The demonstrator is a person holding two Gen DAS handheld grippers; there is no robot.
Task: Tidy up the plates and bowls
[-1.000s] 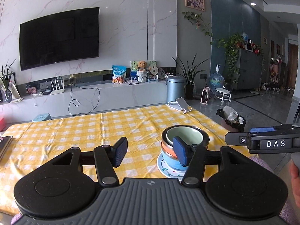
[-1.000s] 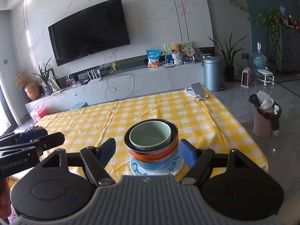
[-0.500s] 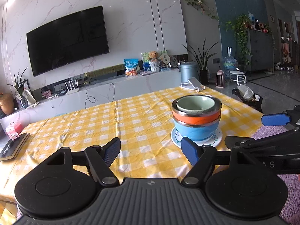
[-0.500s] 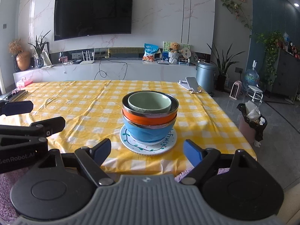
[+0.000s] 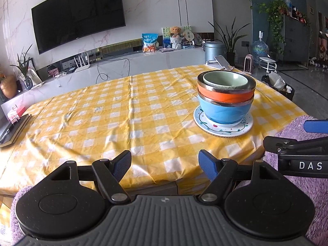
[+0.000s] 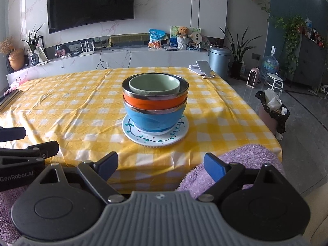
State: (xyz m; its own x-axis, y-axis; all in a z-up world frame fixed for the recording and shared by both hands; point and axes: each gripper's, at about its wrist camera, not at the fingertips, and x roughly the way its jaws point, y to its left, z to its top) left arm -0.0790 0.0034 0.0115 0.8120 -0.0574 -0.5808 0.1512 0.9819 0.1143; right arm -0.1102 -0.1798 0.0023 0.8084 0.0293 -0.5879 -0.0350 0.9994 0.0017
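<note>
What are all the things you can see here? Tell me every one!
Plate: 1, white with green vines, on the table.
Bowls: 3, nested on the plate; blue lowest, orange in it, green on top.
Tablecloth: 1, yellow check, over the table.
Phone: 1, on a white stand, far right corner.
Notebook: 1, dark, left edge.
TV: 1, black, wall.
Bin: 1, grey, floor.
Left gripper: open, empty.
Right gripper: open, empty.

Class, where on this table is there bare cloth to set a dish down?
Free: the wide checked tablecloth between the notebook at the left edge and the bowl stack on its plate. Also the strip behind the stack, short of the phone stand. Crowded: only the near-right corner around the plate.
</note>
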